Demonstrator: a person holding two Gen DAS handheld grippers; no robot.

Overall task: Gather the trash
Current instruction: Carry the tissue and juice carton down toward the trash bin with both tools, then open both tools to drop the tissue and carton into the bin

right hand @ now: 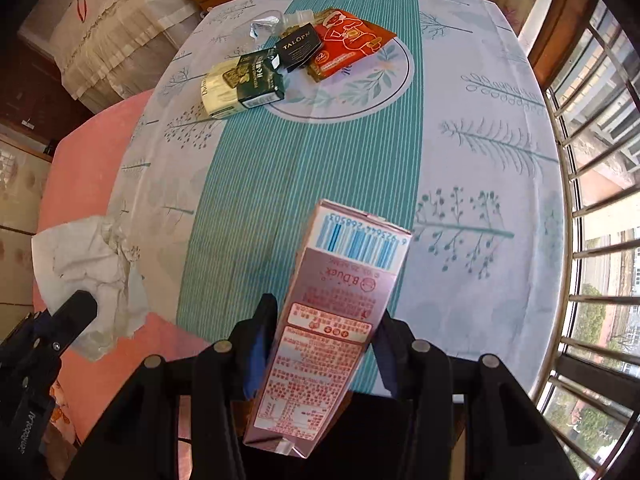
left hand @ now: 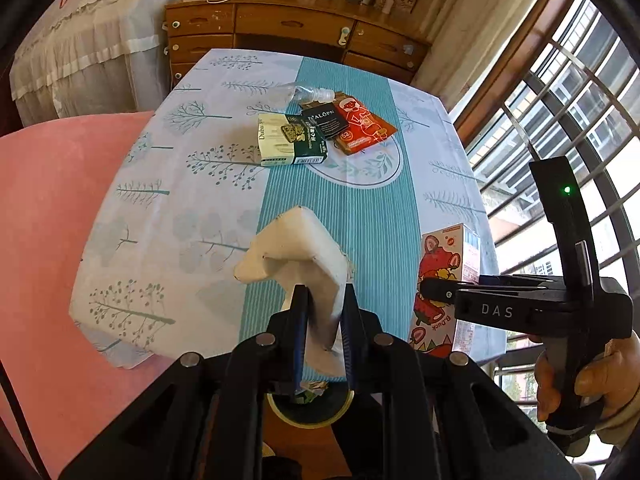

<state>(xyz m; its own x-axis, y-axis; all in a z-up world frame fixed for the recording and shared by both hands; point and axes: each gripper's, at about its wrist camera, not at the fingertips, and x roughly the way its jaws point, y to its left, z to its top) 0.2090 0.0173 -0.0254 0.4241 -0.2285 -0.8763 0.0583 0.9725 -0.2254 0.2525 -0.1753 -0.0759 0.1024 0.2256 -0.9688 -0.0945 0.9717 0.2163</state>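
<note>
My left gripper (left hand: 323, 308) is shut on a crumpled white tissue (left hand: 298, 250), held above the near end of the table; the same tissue (right hand: 92, 276) shows at the left of the right wrist view. My right gripper (right hand: 322, 344) is shut on a pink drink carton (right hand: 340, 308), which appears red and white (left hand: 442, 276) in the left wrist view. Below the left gripper lies a dark bin (left hand: 310, 404) with scraps inside. On the table's far part lie a cream and green box (left hand: 290, 140), a black packet (left hand: 322, 118), a red packet (left hand: 362, 126) and a clear plastic bottle (left hand: 308, 92).
The table wears a white and teal tree-print cloth (right hand: 304, 152). A pink chair (left hand: 44, 208) stands at its left. A wooden dresser (left hand: 280, 28) lies behind it, a barred window (left hand: 580, 112) at the right. A person's hand (left hand: 588, 380) holds the right gripper's handle.
</note>
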